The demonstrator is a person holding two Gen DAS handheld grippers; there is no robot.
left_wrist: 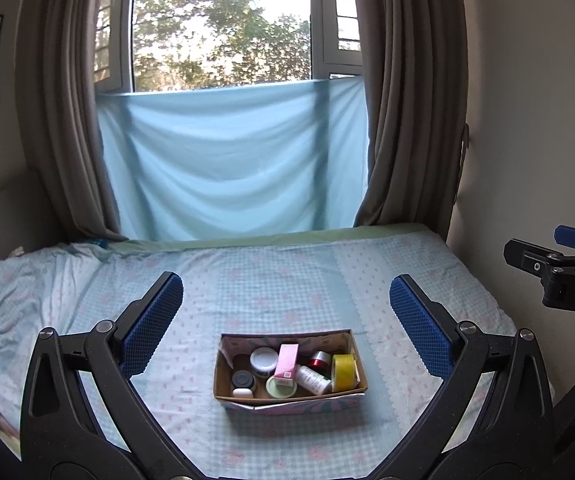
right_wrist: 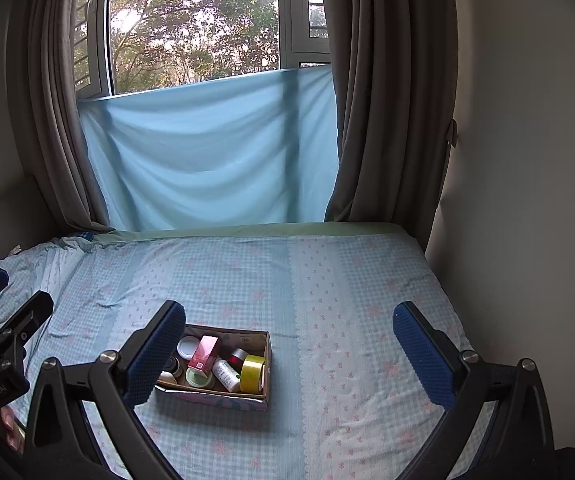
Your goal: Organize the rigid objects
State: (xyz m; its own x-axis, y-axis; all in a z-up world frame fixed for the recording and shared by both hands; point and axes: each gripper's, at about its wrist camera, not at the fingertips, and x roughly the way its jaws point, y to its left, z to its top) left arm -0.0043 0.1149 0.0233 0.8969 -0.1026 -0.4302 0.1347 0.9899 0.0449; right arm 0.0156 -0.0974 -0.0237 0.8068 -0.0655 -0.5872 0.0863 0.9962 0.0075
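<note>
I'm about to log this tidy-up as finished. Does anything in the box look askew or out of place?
Mostly jumbled rather than damaged. In the open cardboard box, the pink rectangular carton leans tilted across the jars, the white cylindrical bottle lies on its side, and the yellow tape roll stands on edge. Nothing looks spilled.

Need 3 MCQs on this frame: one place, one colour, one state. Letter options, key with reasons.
1. Where is the yellow tape roll?
A. Right end of the cardboard box
B. On the bedsheet
C. Held in a gripper

2. Colour of the upright carton in the box?
A. Green
B. Pink
C. Black

3. State of the left gripper?
A. Shut on a jar
B. Shut, empty
C. Open, empty

Key: 1 A, it stands against the box's right wall. 2 B, pink faces show in both views. 3 C, pads spread wide with nothing between.
</note>
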